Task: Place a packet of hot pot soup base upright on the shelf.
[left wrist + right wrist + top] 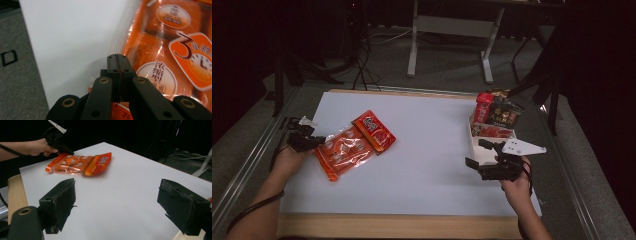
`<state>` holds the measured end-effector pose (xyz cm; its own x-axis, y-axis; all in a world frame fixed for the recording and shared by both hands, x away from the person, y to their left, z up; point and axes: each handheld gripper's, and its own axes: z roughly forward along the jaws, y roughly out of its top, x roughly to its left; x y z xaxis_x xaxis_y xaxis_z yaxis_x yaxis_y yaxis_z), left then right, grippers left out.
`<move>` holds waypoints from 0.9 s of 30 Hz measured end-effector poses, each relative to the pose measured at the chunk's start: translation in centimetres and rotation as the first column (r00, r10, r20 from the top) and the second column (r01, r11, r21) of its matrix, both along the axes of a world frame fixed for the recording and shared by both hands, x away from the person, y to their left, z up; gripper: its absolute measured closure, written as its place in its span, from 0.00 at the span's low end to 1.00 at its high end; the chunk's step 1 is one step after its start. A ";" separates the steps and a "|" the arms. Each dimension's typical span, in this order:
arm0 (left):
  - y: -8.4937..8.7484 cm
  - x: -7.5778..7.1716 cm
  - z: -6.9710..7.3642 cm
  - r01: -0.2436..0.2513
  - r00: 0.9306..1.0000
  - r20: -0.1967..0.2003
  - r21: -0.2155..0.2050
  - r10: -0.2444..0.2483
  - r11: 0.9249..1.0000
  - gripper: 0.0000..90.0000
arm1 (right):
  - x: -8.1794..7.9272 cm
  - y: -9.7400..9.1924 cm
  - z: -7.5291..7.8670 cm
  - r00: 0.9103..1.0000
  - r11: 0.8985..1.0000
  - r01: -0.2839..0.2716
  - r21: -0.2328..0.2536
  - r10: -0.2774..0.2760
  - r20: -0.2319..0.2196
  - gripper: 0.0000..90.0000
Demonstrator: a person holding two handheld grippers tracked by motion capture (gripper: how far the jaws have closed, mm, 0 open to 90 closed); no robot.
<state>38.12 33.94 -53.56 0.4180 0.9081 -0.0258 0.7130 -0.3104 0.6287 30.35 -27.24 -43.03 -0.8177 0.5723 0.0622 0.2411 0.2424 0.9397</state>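
Observation:
An orange see-through snack bag [344, 150] lies on the left part of the white mat [427, 145], its redder printed end [374, 131] pointing toward the far side. My left gripper [309, 141] is at the bag's left edge. In the left gripper view its jaws [117, 58] are pressed together on the thin clear rim of the bag [175, 50]. The right gripper view shows that same gripper [70, 153] pinching the bag [80, 165] from afar. My right gripper [477, 155] hovers over the mat's right side, open, with nothing between its jaws [115, 195].
A white box [474, 140] packed with red and dark snack packs [497, 115] stands at the mat's right edge, just beyond my right gripper. A wooden table edge [397, 225] runs along the front. Table legs and cables stand on the floor behind.

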 end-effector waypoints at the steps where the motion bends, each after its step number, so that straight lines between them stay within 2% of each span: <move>1: 0.0 -0.2 0.0 0.007 1.000 0.004 -0.008 -0.007 1.000 1.00 | 0.0 0.0 0.0 1.000 1.000 0.001 -0.001 -0.001 0.000 0.16; 4: -0.2 -1.0 -0.2 0.025 1.000 0.008 -0.036 -0.025 0.999 1.00 | 0.0 0.1 0.0 1.000 1.000 0.000 -0.001 0.000 -0.001 0.16; 7: -0.7 -1.9 -0.2 0.056 0.998 0.010 -0.046 -0.056 0.997 1.00 | 0.0 0.1 0.0 1.000 1.000 -0.002 -0.002 0.002 -0.002 0.16; 16: -2.4 -4.1 -0.2 0.104 0.995 0.017 -0.056 -0.103 0.993 1.00 | -0.1 0.1 0.0 1.000 1.000 -0.002 -0.006 0.002 0.001 0.16; 23: -3.6 -5.1 -0.2 0.162 0.987 0.005 -0.082 -0.162 0.983 1.00 | 0.0 0.1 0.0 1.000 1.000 -0.002 -0.002 0.002 -0.003 0.16; 27: -4.4 -5.5 -0.1 0.193 0.981 -0.006 -0.081 -0.194 0.978 1.00 | 0.0 0.1 0.0 1.000 1.000 -0.003 -0.003 0.003 -0.004 0.16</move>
